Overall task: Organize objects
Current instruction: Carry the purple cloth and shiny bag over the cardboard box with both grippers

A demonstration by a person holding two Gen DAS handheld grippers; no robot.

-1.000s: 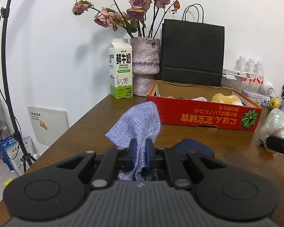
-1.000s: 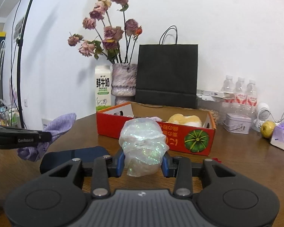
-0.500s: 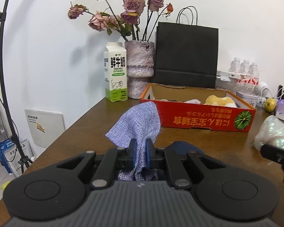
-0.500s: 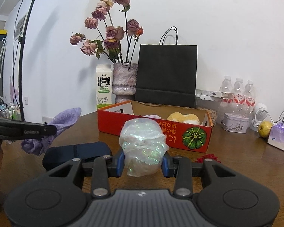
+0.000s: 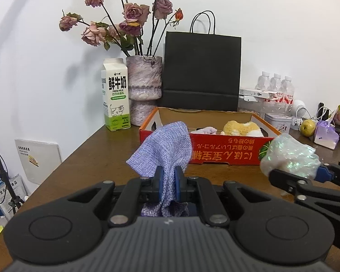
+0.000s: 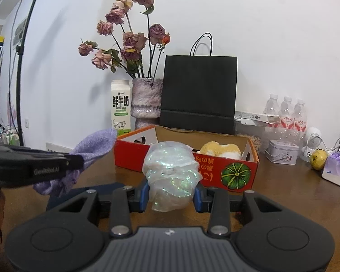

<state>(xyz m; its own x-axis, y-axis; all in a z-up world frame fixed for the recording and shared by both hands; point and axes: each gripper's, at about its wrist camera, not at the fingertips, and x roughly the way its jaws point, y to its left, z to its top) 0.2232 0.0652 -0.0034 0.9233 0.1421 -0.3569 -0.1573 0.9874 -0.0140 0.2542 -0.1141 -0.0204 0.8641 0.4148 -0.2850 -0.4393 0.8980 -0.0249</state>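
**Both grippers loaded, facing the red box**

We see the left gripper point(image 5: 168, 187) with its blue pads pressed tight together on a lavender woven cloth point(image 5: 164, 149); the fabric stands up in a loose peak above the pads and bunches below them. In the right wrist view the same cloth point(image 6: 88, 154) hangs off the table from the black fingers at the left edge.

The right gripper point(image 6: 171, 193) stands partly open, its blue pads pressing on either side of a crumpled ball of iridescent, glittery plastic film point(image 6: 172, 176). The left wrist view shows that ball point(image 5: 289, 156) held above the brown wooden table point(image 5: 97, 156), near the front right corner of the box.

Ahead of both grippers sits a shallow red cardboard box with a green pumpkin print point(image 6: 235, 173). Inside it lie a yellow-and-white plush item point(image 6: 221, 150) and a pale lilac piece of fabric point(image 5: 204, 130). A flat dark navy object point(image 6: 83, 192) lies on the table just below the right gripper.

Behind the box stand a white-and-green milk carton point(image 5: 115, 95), a mottled pink vase of dried roses point(image 5: 144, 86) and a black paper bag point(image 5: 202, 72).
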